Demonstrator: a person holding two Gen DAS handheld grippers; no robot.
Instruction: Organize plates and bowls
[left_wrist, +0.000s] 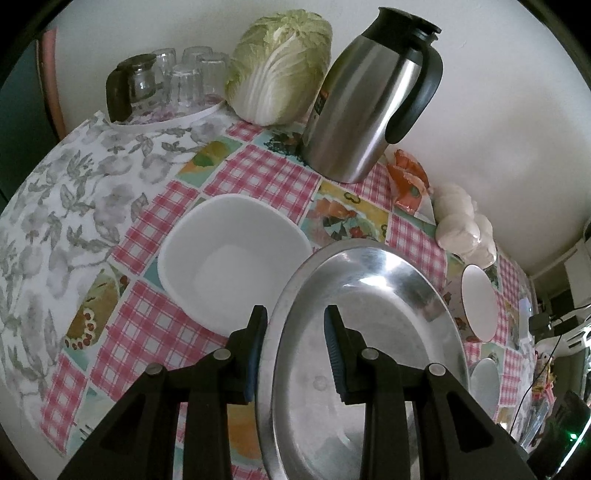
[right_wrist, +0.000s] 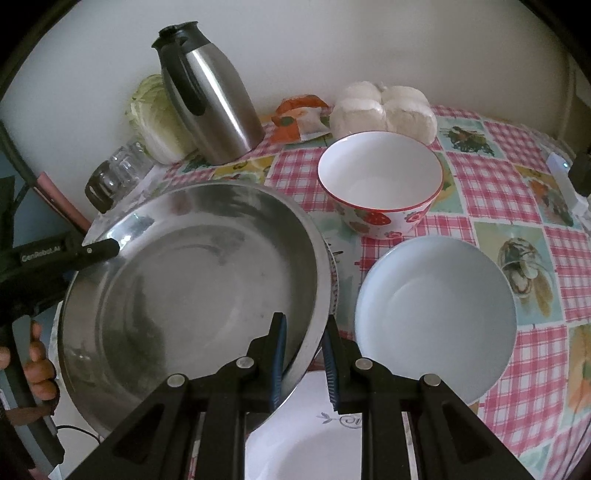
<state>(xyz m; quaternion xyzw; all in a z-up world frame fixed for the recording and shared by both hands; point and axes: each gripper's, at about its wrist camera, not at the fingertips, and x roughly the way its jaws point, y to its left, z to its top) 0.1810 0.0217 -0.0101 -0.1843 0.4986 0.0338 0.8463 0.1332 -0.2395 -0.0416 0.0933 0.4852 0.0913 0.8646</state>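
Both grippers clamp the round steel dish (right_wrist: 192, 280) by opposite rims: left gripper (left_wrist: 295, 332), right gripper (right_wrist: 304, 332), above the checked tablecloth (right_wrist: 491, 184).

Both grippers are angled steeply down, and each straddles the rim of the steel plate (right_wrist: 192, 280), one finger inside and one outside. The left gripper (left_wrist: 295, 325) clamps the plate's left rim, with the person's hand (right_wrist: 38, 365) wrapped round its handle. The right gripper (right_wrist: 303, 334) pinches the plate's near right rim.
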